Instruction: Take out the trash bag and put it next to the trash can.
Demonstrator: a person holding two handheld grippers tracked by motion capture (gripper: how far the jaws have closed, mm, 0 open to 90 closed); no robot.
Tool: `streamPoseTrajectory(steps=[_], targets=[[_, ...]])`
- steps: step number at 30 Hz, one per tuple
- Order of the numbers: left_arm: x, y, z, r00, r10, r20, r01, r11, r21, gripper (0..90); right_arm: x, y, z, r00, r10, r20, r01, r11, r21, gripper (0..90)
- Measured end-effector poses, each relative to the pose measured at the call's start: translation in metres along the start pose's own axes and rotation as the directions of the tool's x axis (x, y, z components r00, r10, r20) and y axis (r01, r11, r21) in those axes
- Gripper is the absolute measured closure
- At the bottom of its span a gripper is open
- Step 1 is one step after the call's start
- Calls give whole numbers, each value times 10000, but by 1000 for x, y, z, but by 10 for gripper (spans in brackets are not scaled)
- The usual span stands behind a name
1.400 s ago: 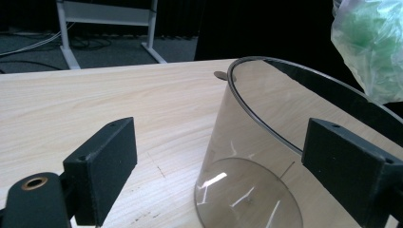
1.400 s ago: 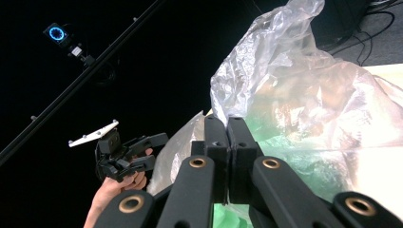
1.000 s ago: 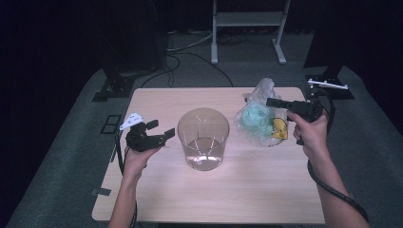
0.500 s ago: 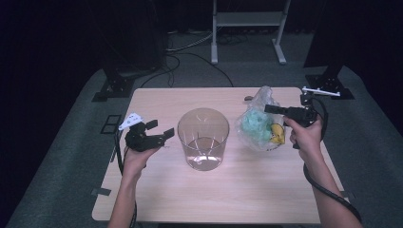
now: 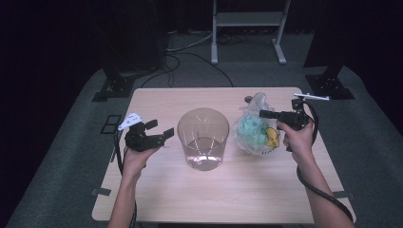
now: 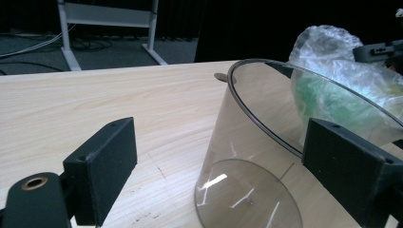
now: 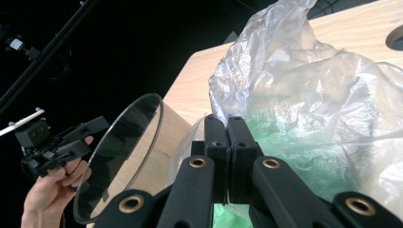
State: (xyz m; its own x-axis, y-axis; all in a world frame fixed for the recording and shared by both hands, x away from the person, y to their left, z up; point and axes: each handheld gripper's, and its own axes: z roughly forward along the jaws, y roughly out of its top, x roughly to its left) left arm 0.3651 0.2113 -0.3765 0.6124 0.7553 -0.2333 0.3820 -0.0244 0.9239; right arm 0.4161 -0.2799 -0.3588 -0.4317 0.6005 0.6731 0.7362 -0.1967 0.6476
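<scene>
Right tool (image 5: 266, 114) jaws together, possibly pinching plastic bag (image 5: 254, 129) top, bag upright on tabletop (image 5: 237, 190) right of clear cup (image 5: 203, 137); left tool (image 5: 159, 135) wide open left of cup.

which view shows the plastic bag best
The right gripper view: the plastic bag looms close, crinkles and green contents clear. The high view shows it whole but small; the left gripper view catches its top behind the clear tub.
</scene>
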Motion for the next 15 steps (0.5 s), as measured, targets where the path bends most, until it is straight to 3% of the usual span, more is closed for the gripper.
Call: streamPoseTrajectory(steps=[15], targets=[[0,0,0,10000,-30,8,30,10000,3,103,-14,-13,25,9995,268,166,-276,9983,513,898]])
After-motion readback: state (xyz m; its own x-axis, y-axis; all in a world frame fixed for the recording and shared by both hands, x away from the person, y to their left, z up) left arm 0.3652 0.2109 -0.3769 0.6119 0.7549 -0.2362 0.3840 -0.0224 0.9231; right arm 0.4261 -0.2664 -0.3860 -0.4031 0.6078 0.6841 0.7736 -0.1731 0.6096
